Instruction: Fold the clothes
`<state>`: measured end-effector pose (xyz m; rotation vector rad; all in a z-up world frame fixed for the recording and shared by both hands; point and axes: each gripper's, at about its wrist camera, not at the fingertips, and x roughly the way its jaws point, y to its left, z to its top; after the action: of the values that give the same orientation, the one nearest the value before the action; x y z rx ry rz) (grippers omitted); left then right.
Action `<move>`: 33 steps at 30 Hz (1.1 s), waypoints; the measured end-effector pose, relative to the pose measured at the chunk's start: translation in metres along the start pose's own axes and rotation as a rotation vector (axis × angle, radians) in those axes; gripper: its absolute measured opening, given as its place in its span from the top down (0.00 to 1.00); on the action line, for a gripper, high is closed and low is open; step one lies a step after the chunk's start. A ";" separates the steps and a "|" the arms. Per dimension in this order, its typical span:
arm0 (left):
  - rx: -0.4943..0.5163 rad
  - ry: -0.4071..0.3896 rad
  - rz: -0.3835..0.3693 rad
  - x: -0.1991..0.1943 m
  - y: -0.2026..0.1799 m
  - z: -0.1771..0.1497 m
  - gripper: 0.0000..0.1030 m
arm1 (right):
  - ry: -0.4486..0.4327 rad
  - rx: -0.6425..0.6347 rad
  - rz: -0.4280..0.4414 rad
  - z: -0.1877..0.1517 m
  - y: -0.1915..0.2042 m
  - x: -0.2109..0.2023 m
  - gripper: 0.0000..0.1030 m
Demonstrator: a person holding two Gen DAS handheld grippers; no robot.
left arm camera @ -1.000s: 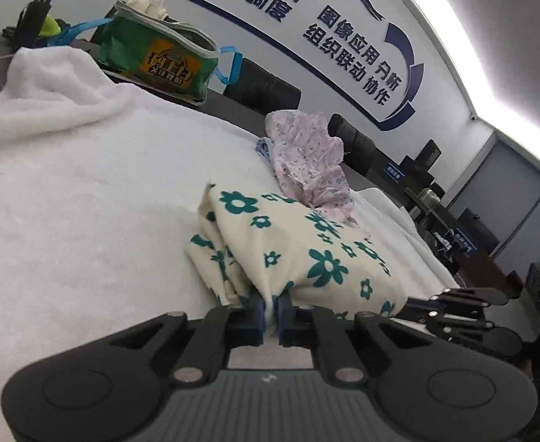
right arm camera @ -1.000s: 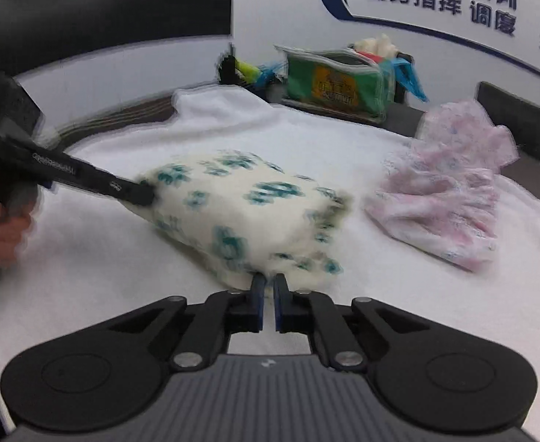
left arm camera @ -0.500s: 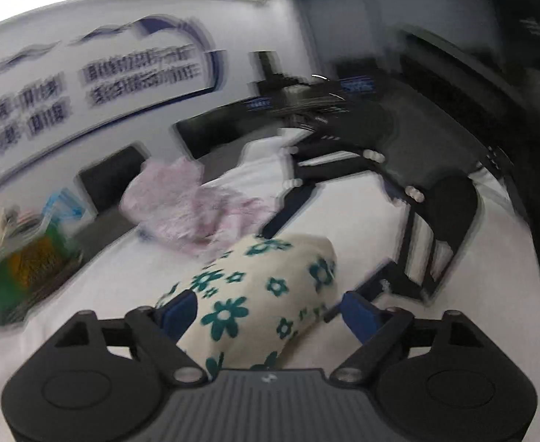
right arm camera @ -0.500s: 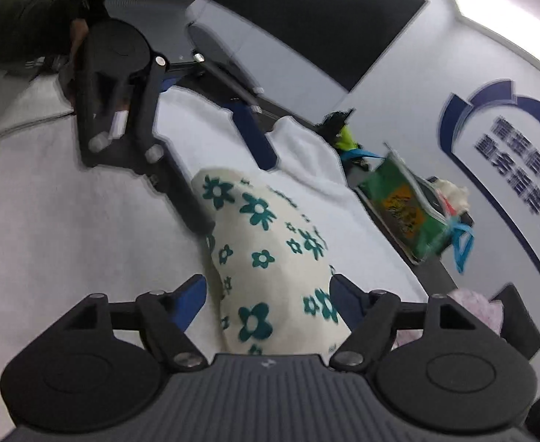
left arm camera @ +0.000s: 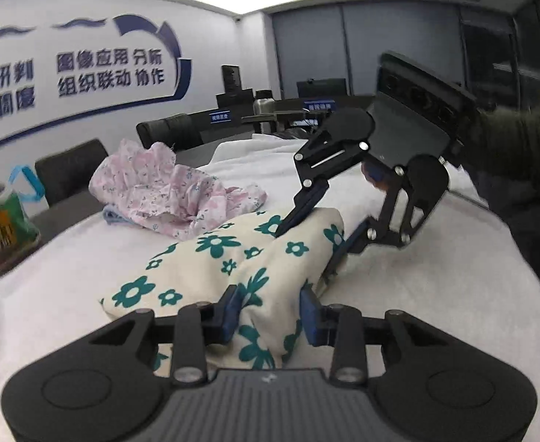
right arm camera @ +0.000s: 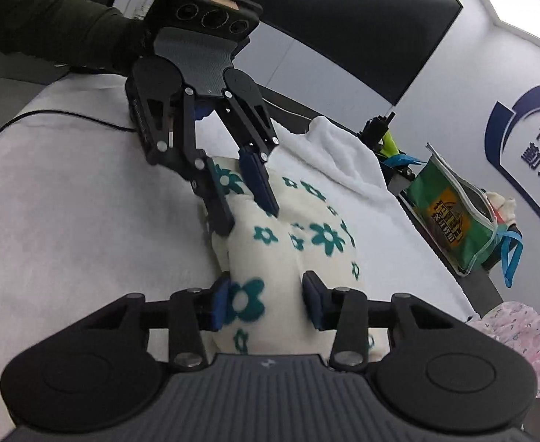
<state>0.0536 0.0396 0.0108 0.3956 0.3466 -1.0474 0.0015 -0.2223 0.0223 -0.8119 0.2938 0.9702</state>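
A folded cream garment with teal flowers (left arm camera: pixel 233 258) lies on the white towel-covered table (left arm camera: pixel 67 276); it also shows in the right wrist view (right arm camera: pixel 299 235). My left gripper (left arm camera: pixel 272 313) is clamped on one end of the bundle, its blue pads pressing the cloth. My right gripper (right arm camera: pixel 266 304) is clamped on the opposite end. Each gripper appears in the other's view, facing it: the right gripper (left arm camera: pixel 318 235) and the left gripper (right arm camera: pixel 246 206).
A crumpled pink floral garment (left arm camera: pixel 167 188) lies behind the bundle, also seen at the right wrist view's lower right (right arm camera: pixel 516 328). A green zip bag (right arm camera: pixel 454 221) stands at the table's far edge. Black chairs (left arm camera: pixel 71 169) line the table.
Both grippers let go of the garment's edge, opened wide, swung round to face each other, and closed on the two ends of the folded bundle.
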 end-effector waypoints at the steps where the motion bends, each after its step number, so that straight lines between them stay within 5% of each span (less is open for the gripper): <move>1: -0.002 0.012 0.005 -0.002 0.002 -0.001 0.70 | 0.008 -0.017 -0.011 0.000 0.003 0.001 0.61; 4: -0.049 0.047 0.034 -0.010 0.012 0.001 0.71 | 0.031 -0.069 -0.044 0.001 0.011 0.003 0.60; 6: -0.029 0.070 0.063 -0.013 0.009 0.010 0.69 | 0.046 -0.103 -0.066 0.002 0.017 0.005 0.48; 10: 0.162 0.057 0.081 -0.008 -0.018 0.027 0.25 | 0.077 -0.171 -0.110 0.003 0.028 0.008 0.34; 12: 0.235 0.103 0.082 0.012 -0.024 0.026 0.26 | 0.093 -0.206 -0.132 0.004 0.033 0.010 0.34; 14: 0.261 0.153 0.108 0.026 -0.023 0.020 0.49 | 0.108 -0.240 -0.154 0.004 0.039 0.012 0.41; 17: 0.215 0.144 0.106 0.026 -0.014 0.016 0.56 | 0.137 -0.302 -0.188 0.003 0.041 0.012 0.65; 20: 0.177 0.148 0.100 0.023 -0.012 0.014 0.65 | 0.180 -0.394 -0.252 0.002 0.043 0.010 0.69; 23: 0.168 0.132 0.123 0.018 -0.015 0.008 0.62 | 0.241 -0.499 -0.305 -0.011 0.048 0.014 0.69; 25: 0.097 0.134 0.114 0.007 -0.011 0.011 0.61 | 0.249 -0.425 -0.304 -0.013 0.046 0.005 0.66; 27: -0.076 0.094 0.055 -0.020 0.001 0.017 0.55 | 0.272 -0.291 -0.327 -0.018 0.035 -0.011 0.65; 28: -0.186 0.050 0.023 -0.035 0.010 0.019 0.38 | 0.284 -0.218 -0.340 -0.020 0.029 -0.020 0.61; 29: -0.307 -0.016 0.026 -0.049 0.019 0.020 0.18 | 0.259 -0.068 -0.344 -0.020 0.017 -0.032 0.53; 30: -0.426 -0.076 0.032 -0.061 0.029 0.021 0.11 | 0.212 0.126 -0.340 -0.019 0.001 -0.047 0.48; 32: -0.652 -0.090 0.098 -0.061 0.047 0.022 0.07 | 0.057 0.599 -0.237 -0.025 -0.034 -0.070 0.21; 33: -0.765 -0.091 0.127 -0.059 0.055 0.022 0.08 | -0.005 0.811 -0.177 -0.030 -0.050 -0.074 0.18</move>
<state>0.0771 0.0990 0.0650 -0.3124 0.5986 -0.7360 0.0052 -0.3048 0.0668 -0.0877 0.5525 0.6005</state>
